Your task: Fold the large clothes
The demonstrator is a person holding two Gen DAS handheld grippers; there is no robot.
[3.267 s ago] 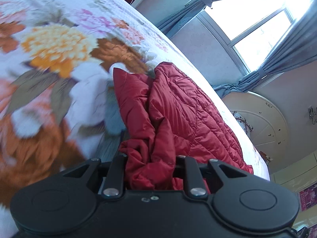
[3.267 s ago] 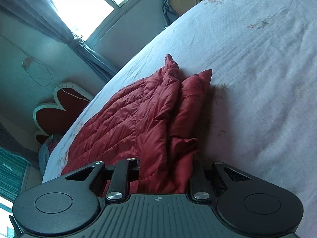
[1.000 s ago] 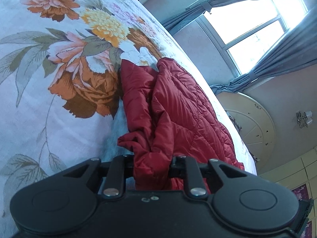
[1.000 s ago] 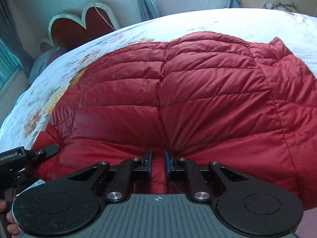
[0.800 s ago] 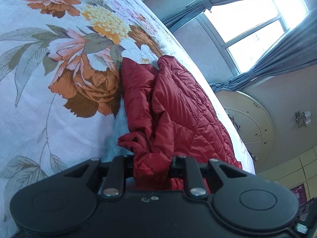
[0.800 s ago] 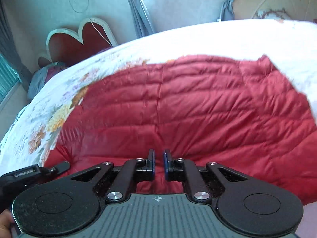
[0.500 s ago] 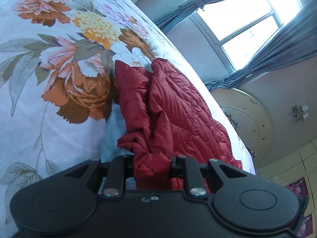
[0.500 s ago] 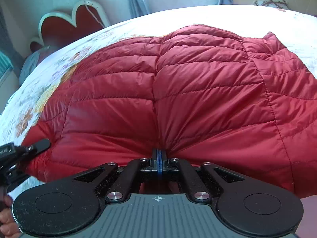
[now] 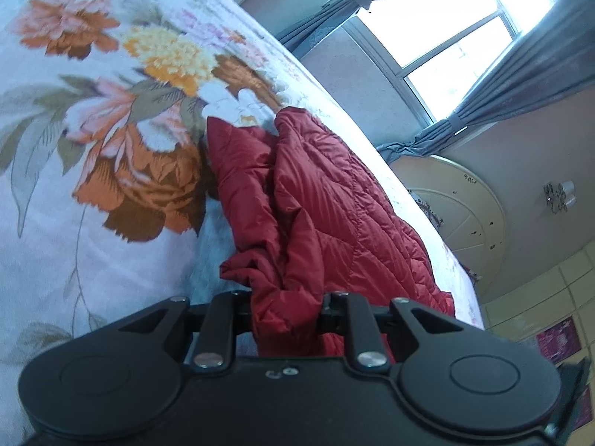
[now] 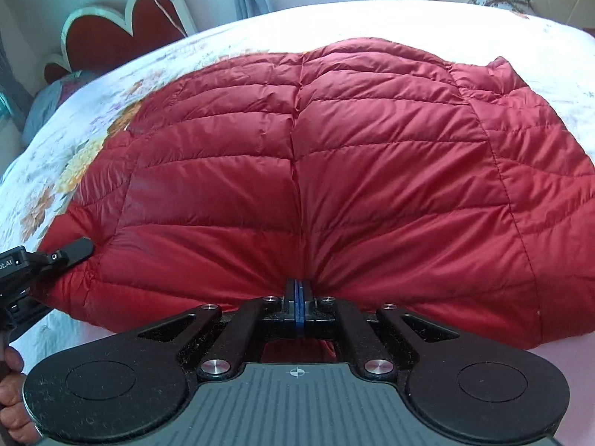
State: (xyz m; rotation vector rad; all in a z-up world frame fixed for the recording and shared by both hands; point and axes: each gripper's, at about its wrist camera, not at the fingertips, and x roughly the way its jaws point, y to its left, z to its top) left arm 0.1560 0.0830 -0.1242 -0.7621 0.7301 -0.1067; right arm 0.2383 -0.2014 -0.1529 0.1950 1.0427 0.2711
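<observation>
left gripper (image 9: pixel 284 303): clamped on bunched red jacket (image 9: pixel 327 200) corner between fingers
right gripper (image 10: pixel 298 299): fingers pinched together on jacket hem, quilting spreading ahead

The left wrist view rides just behind the left hand-held gripper (image 9: pixel 286 303), low and tilted, looking along the bed (image 9: pixel 74 223) toward a window (image 9: pixel 457 29) far ahead; the red jacket (image 9: pixel 327 200) fills the near centre, right at the fingers. The right wrist view sits behind the right hand-held gripper (image 10: pixel 298 297), level, facing the heart-shaped headboard (image 10: pixel 122 26), the jacket (image 10: pixel 334 171) spread close ahead. Both views share the jacket and the bed (image 10: pixel 260 37); the left hand-held gripper (image 10: pixel 70 251) shows at this view's left edge.
</observation>
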